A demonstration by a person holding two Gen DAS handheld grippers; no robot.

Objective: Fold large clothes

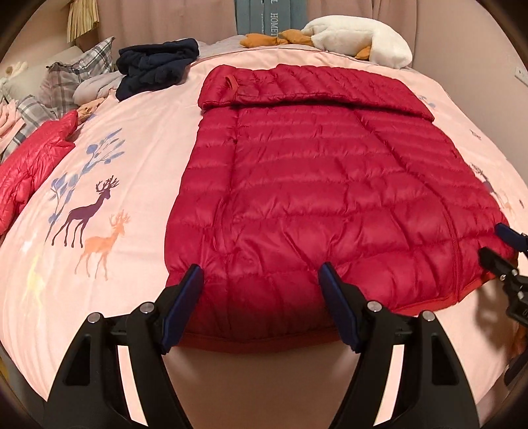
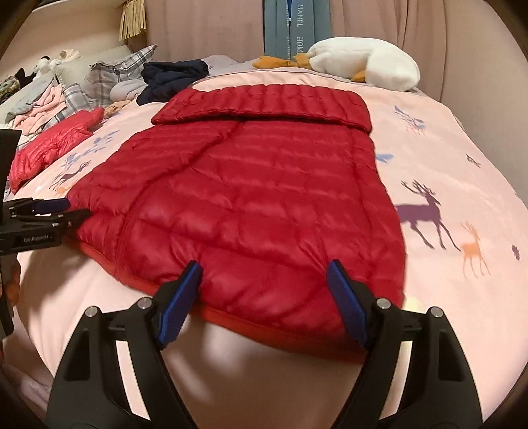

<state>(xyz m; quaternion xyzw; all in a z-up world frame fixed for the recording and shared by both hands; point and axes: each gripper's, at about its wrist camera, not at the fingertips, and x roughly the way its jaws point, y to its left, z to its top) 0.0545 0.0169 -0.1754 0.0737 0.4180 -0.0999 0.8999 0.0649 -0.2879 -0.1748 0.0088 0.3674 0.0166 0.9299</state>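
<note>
From my left wrist, the red down jacket (image 1: 313, 184) lies flat on the pink bed (image 1: 138, 125), sleeves folded in, hem nearest me, ready for a lengthwise fold. My left claw (image 1: 260, 280) tilts down over the hem's left part, jaws apart and empty.

From my right wrist, my right claw (image 2: 264, 277) angles down likewise over the hem's right part, open, gripping nothing.

Not much to read here. The grey-blue box (image 2: 293, 29) at 12 o'clock, behind the bed, has white vertical lettering: "HANEL" and a cut-off "HOM". Left wrist view shows "HOME" on it. The left gripper (image 2: 46, 214) at 9 o'clock says "GenRobot.AI", roughly.
</note>
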